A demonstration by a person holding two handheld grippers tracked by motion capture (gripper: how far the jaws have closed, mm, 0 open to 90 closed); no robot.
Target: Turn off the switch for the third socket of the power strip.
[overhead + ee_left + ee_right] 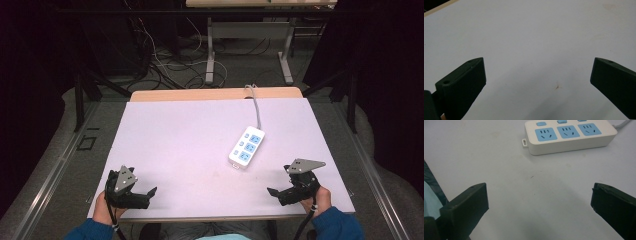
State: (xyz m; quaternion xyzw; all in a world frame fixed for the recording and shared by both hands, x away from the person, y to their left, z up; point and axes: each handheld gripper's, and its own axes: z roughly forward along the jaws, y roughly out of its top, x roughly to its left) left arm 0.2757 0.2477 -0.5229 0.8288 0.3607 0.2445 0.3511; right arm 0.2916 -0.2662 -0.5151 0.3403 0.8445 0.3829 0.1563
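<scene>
High view first: a person in blue sleeves stands at the near edge of a pale lilac worktop (190, 145), forearms cut off by the bottom of the picture. The left gripper (150, 192) sits at the near left corner, the right gripper (272, 191) at the near right, both low over the surface and pointing inward toward each other. A white power strip (247, 146) with three blue sockets lies flat on the right half of the worktop, angled, well apart from the left gripper and near the right one but not touching it; its grey cable (256, 105) runs off over the far edge. Right gripper view has the strip (569, 135) ahead of the fingers (466, 207), its far end and switches cropped by the top edge, and those fingers stand wide apart with bare surface between them. Left gripper view shows its fingers (464, 82) likewise spread wide over blank worktop, with a small brownish mark (557, 87) between them. Beyond the worktop the room is dark; floor cables and another table's legs are barely legible.
</scene>
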